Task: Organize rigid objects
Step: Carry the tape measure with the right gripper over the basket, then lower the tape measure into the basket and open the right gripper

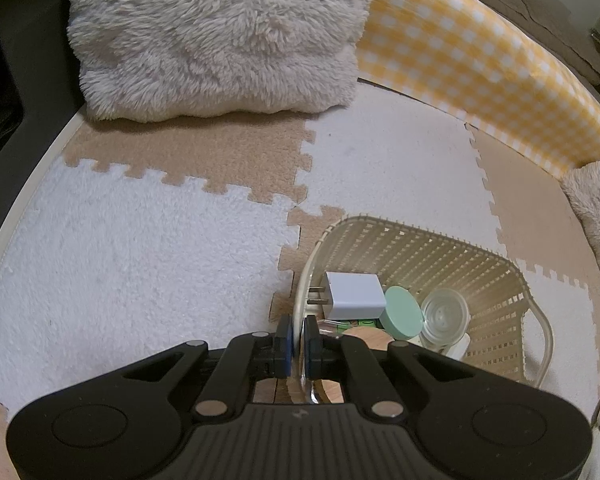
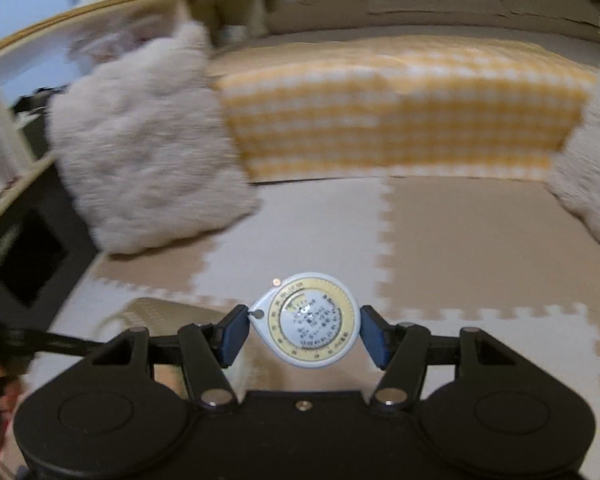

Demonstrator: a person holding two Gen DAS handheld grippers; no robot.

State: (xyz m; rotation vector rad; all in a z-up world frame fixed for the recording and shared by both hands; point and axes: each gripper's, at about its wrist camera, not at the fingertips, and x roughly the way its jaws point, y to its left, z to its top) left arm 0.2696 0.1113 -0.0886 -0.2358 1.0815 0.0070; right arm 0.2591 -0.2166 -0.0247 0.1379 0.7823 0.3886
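My right gripper (image 2: 303,330) clamps a white teardrop tape measure (image 2: 310,320) with a yellow dial, lifted above the puzzle mat (image 2: 480,240). Only my left wrist view shows my left gripper (image 1: 296,334) pinched on the rim of the cream basket (image 1: 512,280), which holds a white charger (image 1: 354,296), mint lid (image 1: 404,318) and clear cup (image 1: 446,316). Bounds: fluffy cushion (image 1: 220,36), checked cushion (image 1: 480,68); the mat between lies bare.

left wrist cam steep down, close over basket (image 1: 420,248), right wrist cam shallower, higher, both share mat (image 1: 140,260), cushion (image 2: 148,152)
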